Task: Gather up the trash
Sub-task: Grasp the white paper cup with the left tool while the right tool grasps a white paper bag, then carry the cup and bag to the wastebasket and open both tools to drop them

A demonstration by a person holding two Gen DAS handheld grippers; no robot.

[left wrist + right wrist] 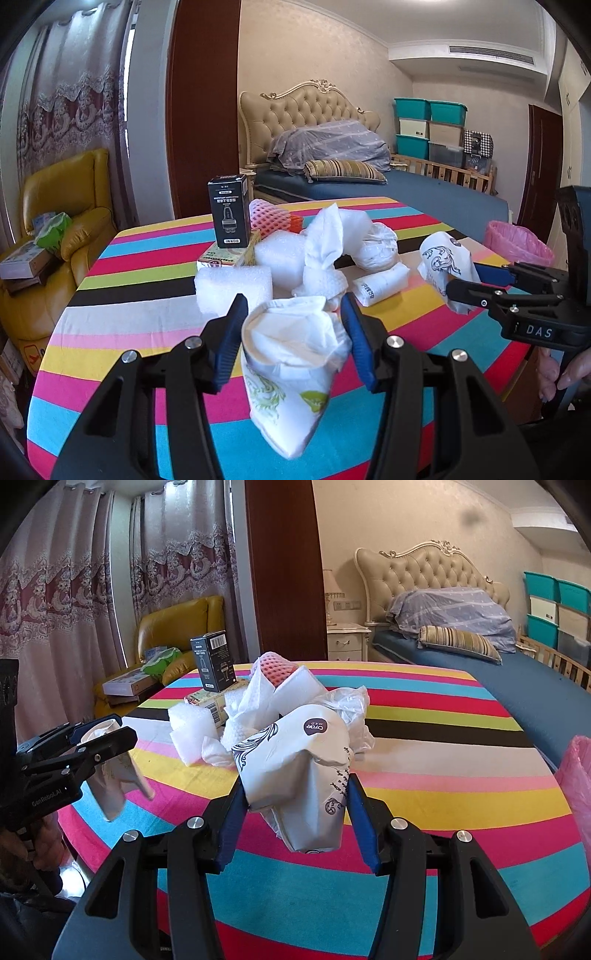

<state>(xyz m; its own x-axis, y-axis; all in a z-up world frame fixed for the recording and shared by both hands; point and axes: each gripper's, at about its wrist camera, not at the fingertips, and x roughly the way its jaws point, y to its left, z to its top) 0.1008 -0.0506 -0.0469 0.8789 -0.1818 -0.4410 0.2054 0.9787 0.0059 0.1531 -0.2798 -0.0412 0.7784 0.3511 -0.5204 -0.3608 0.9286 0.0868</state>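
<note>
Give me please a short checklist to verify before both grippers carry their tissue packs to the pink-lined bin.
1. Left gripper shut on green-patterned tissue pack: ok.
2. Right gripper shut on purple-patterned tissue pack: ok.
3. Both packs lifted off the striped tablecloth: cannot tell.
4. Pink-lined bin open, beyond the table's right edge: ok.
5. Bin has room inside: cannot tell.
6. Table cleared of trash: not ok; foam pieces and crumpled tissue remain.
</note>
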